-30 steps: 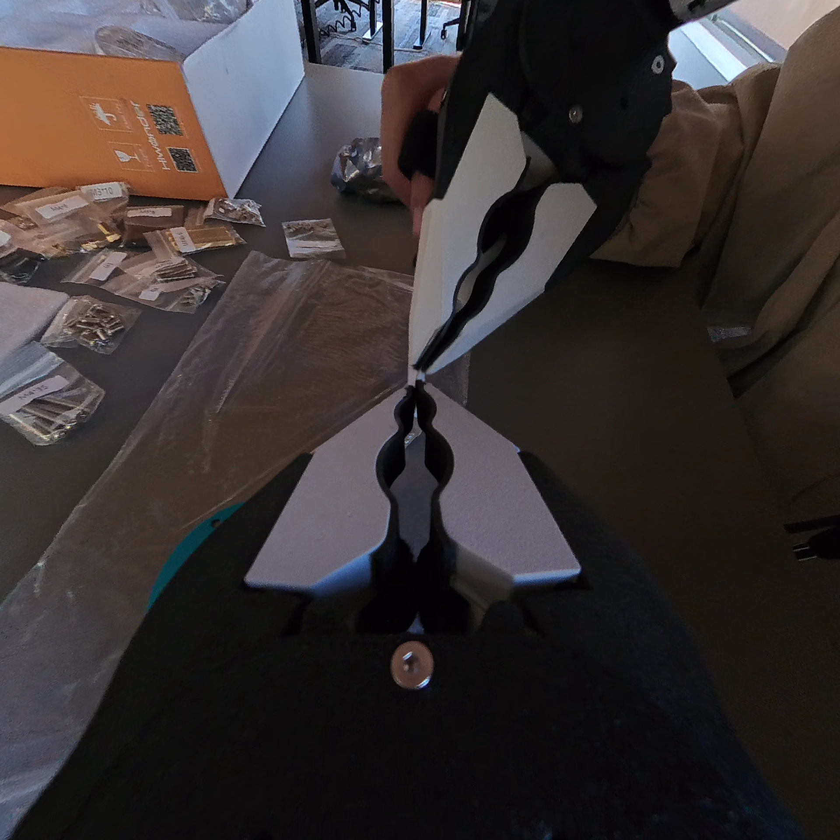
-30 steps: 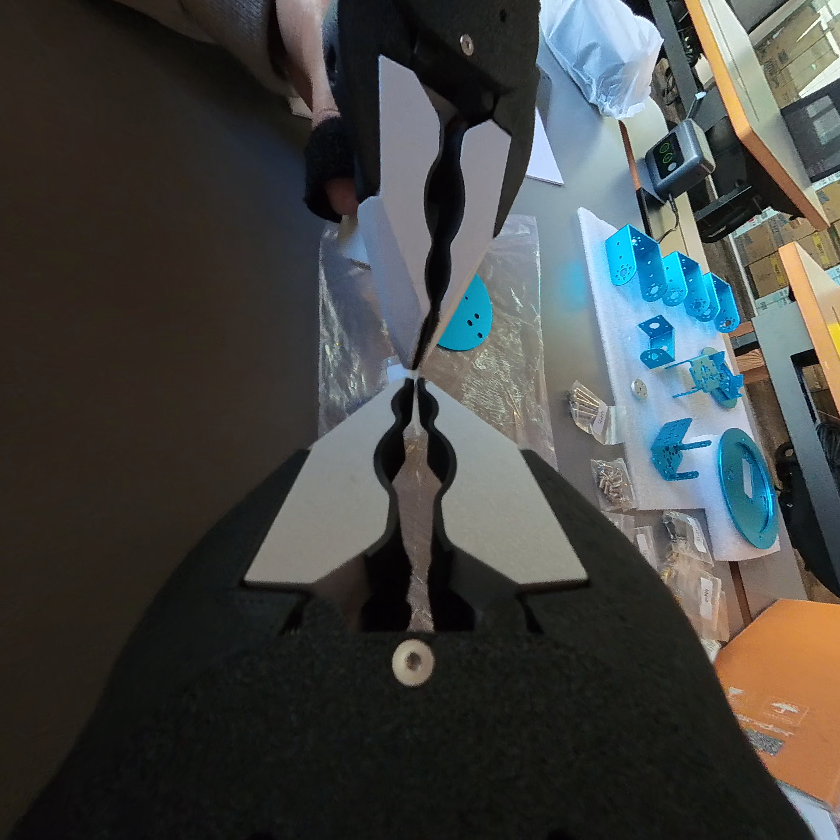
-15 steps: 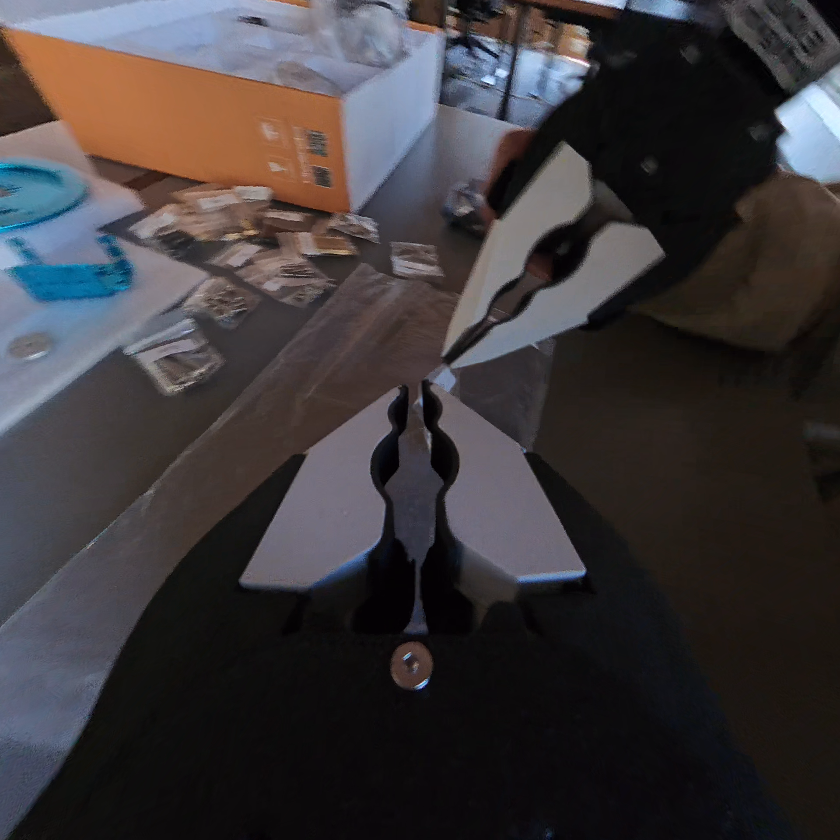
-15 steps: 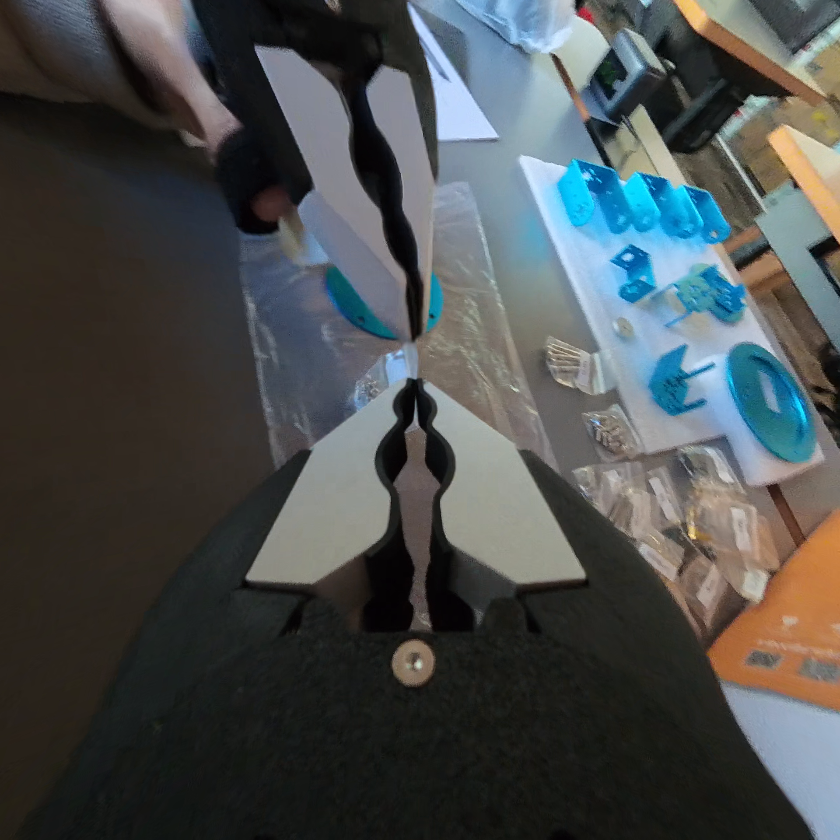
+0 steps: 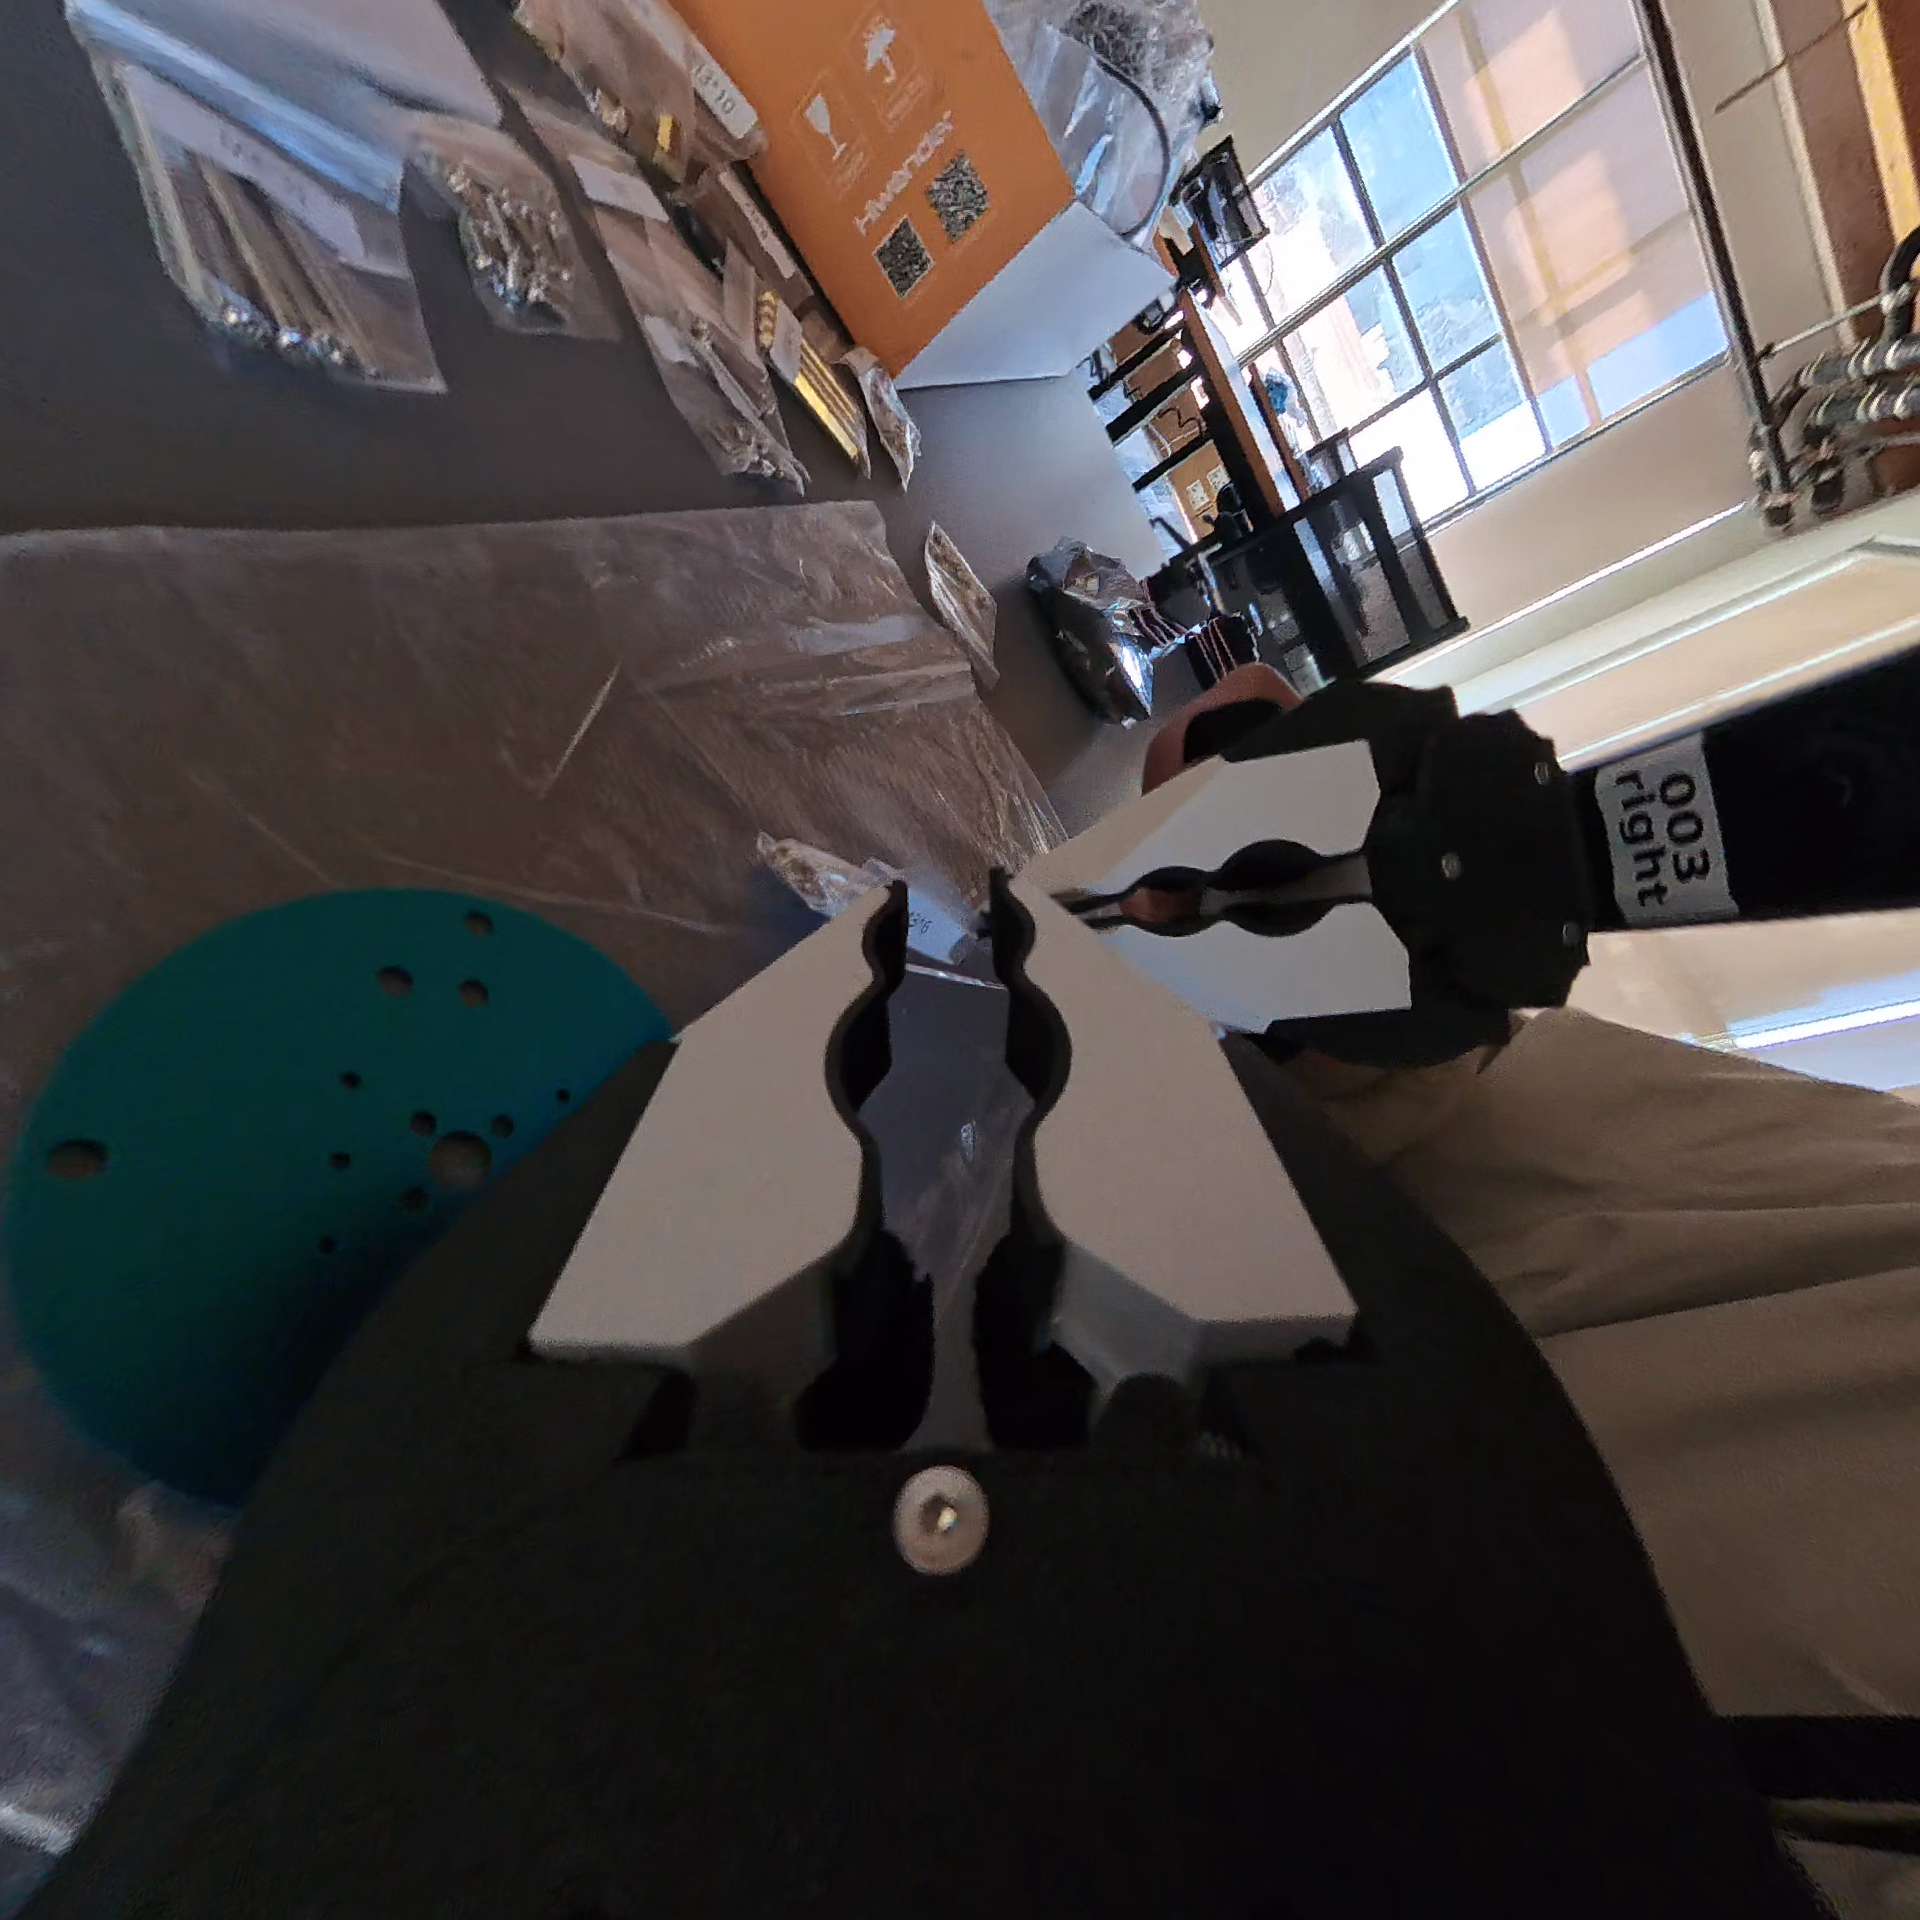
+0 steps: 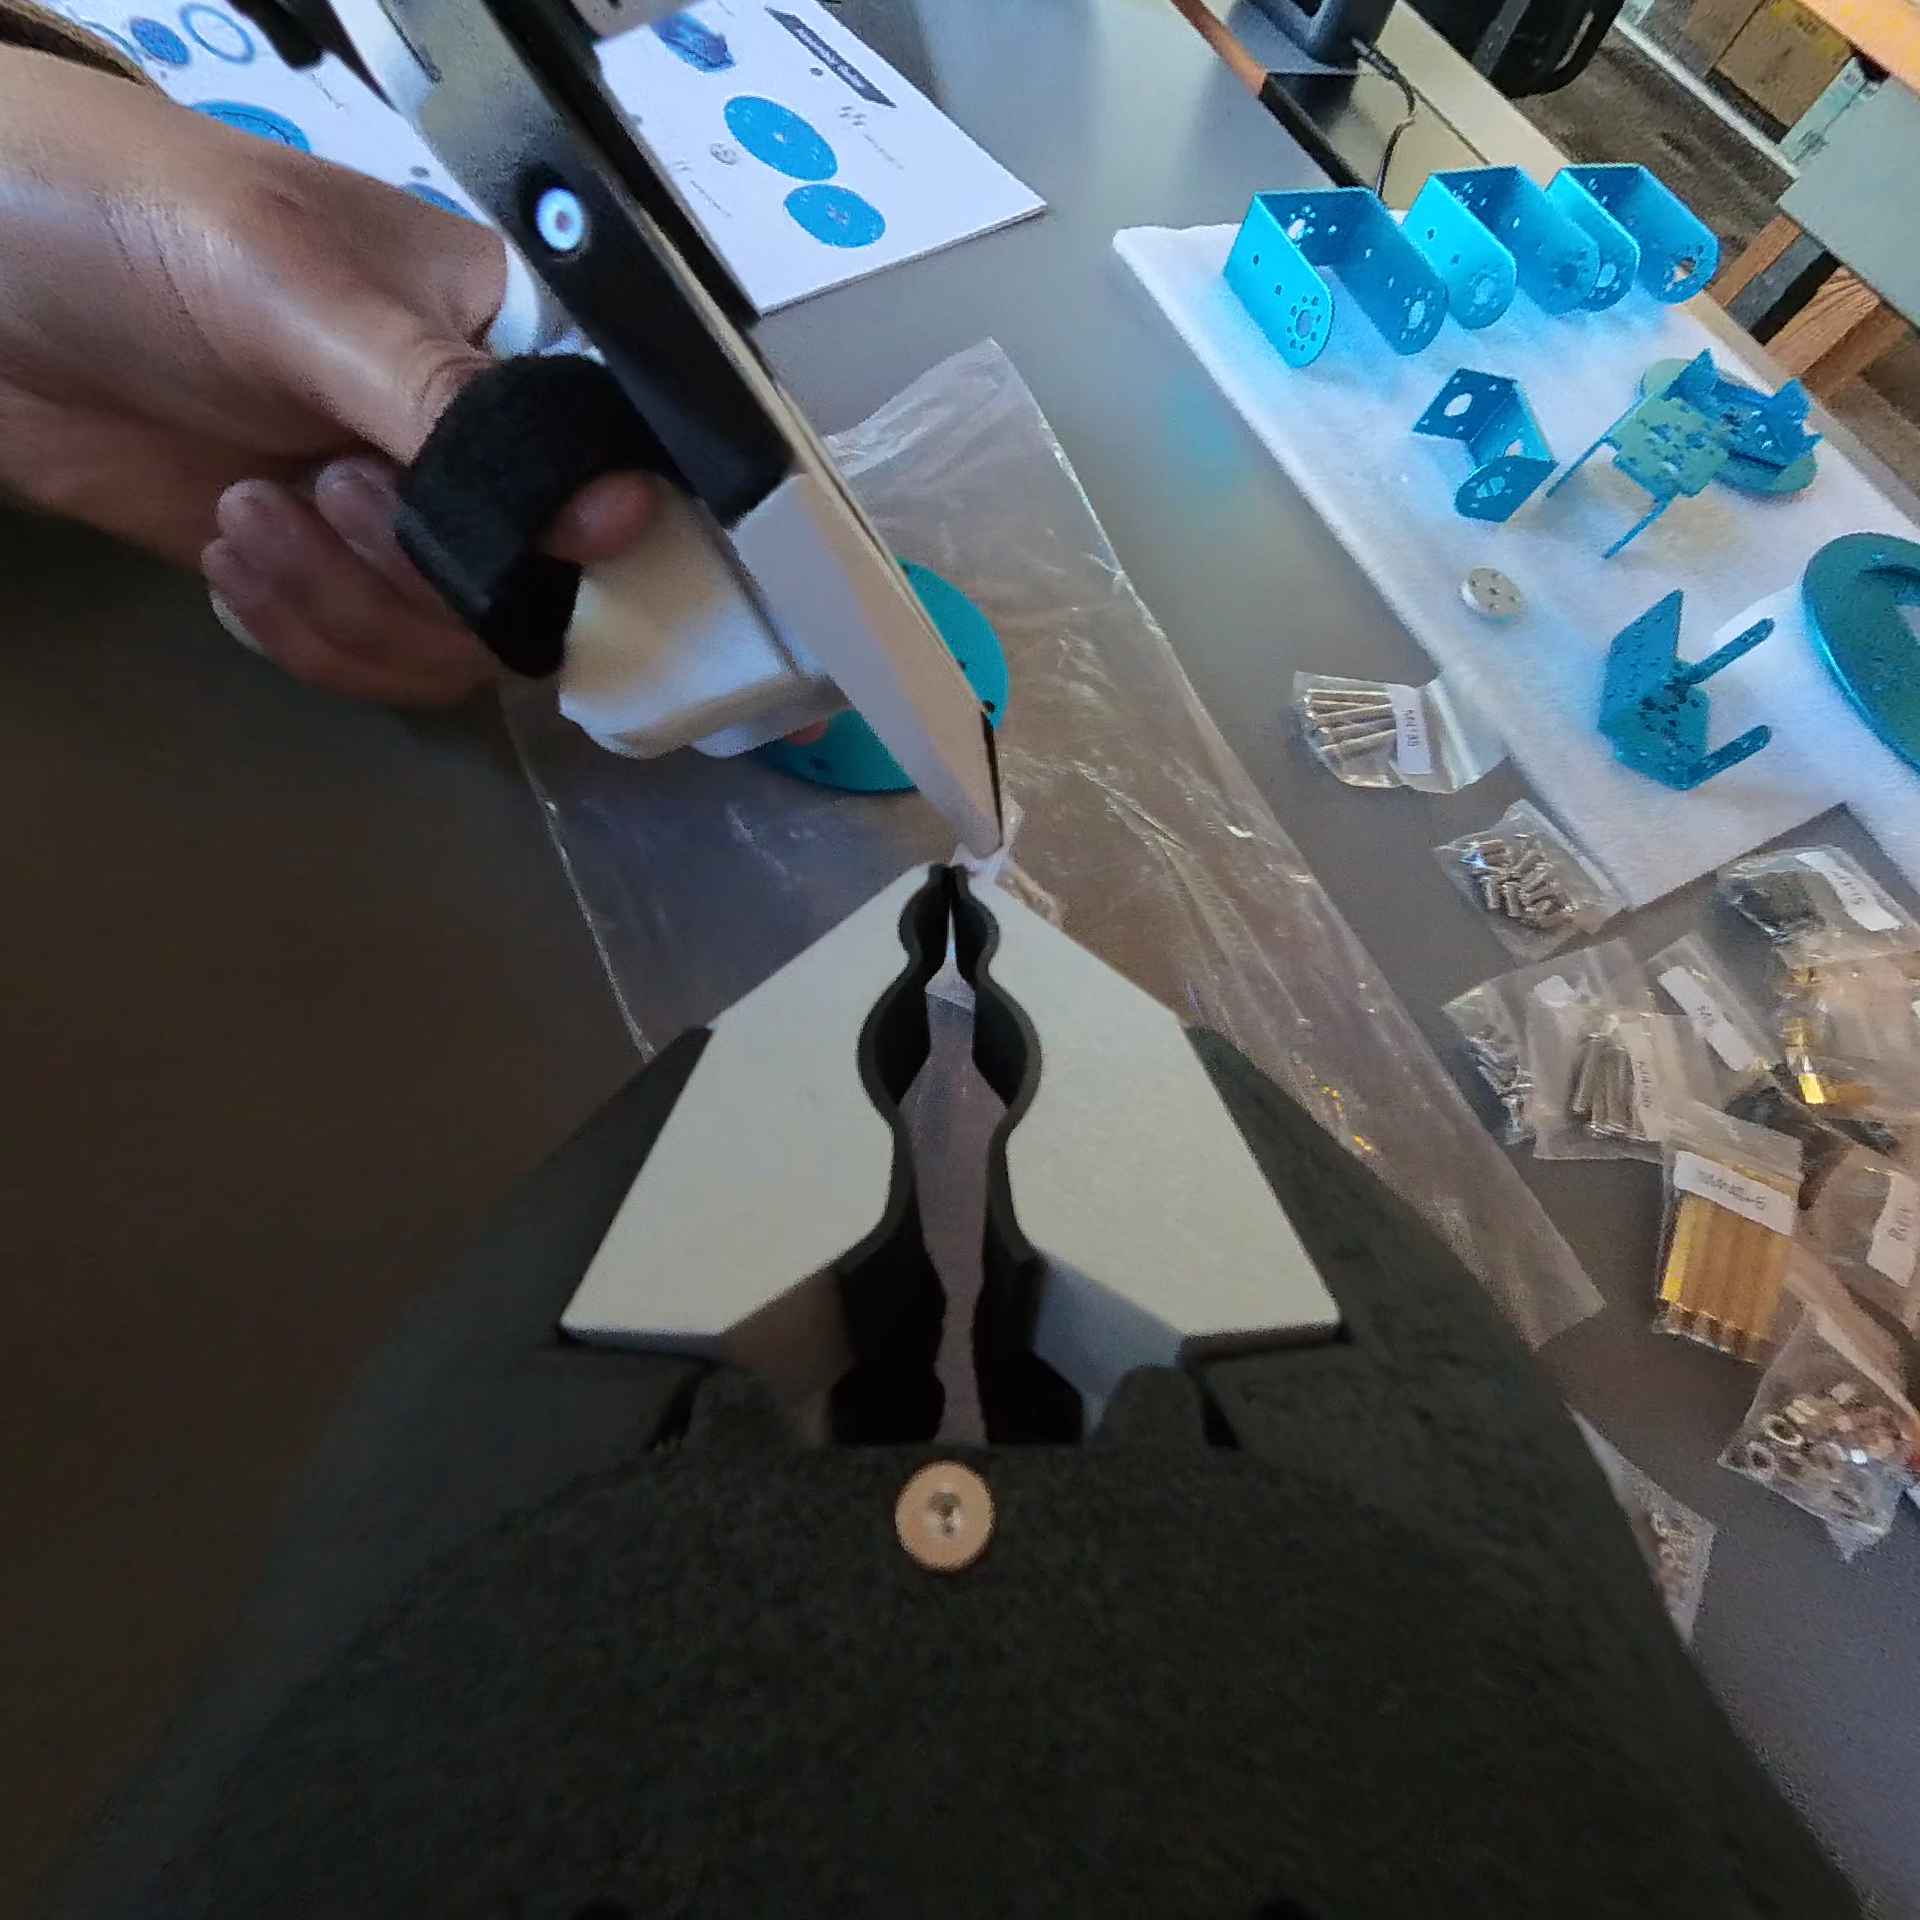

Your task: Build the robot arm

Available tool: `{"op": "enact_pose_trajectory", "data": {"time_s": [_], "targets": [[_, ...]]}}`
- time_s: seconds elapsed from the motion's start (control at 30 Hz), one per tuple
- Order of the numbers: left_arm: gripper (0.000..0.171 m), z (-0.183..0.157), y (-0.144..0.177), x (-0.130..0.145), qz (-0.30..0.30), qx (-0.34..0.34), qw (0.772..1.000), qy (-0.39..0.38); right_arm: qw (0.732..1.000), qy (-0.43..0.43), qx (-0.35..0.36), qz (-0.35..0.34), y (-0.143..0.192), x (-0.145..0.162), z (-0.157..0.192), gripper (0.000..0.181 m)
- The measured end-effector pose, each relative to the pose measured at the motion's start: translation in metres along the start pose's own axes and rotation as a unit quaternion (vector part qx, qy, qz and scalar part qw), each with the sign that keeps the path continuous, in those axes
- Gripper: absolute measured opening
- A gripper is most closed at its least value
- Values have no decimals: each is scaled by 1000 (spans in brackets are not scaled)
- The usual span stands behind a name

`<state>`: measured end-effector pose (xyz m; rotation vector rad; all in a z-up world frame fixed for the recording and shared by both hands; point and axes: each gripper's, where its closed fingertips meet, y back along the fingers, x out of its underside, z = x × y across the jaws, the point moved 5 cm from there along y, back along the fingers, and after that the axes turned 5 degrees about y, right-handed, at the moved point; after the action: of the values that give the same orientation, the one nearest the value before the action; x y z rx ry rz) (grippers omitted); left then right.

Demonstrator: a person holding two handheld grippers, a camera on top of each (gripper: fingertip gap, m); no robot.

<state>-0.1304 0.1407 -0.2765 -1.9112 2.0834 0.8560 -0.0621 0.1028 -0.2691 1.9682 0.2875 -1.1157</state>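
Count: two grippers, one teal disc [image 5: 260, 1122] on one large clear bag [image 5: 468, 675], three U-brackets [image 6: 1335, 281], one orange box [image 5: 914, 135]. The screw packets on the table were not counted.

Change: the left gripper [image 5: 945, 894], clenched half a second ago, now has its tips parted, and its view has rolled sideways.

Pose: the right gripper [image 6: 951, 883] is clamped on a small packet [image 6: 985, 860], held tip to tip with the left above the clear bag. A hand [image 6: 260, 468] grips the left handle.
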Motion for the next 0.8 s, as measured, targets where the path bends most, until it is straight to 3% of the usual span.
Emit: {"op": "enact_pose_trajectory", "data": {"time_s": [0.3,0.4,0.53,0.73,0.8], "targets": [[0,3,1,1,3,-16,1000,-13,1000,-5,-5,-9,-2,-1,4,0],[0,-1,4,-2,-3,-7,1000,-30,996,-57,-62,-36,2,-3,2,7],[0,-7,7,-4,-4,12,999,-52,967,-167,-172,-84,14,-8,-14,19],[0,-18,6,-4,-9,52,997,-48,942,-224,-235,-86,7,0,-15,18],[0,-20,5,-2,-7,66,997,-44,932,-248,-252,-85,4,3,-13,8]]}}
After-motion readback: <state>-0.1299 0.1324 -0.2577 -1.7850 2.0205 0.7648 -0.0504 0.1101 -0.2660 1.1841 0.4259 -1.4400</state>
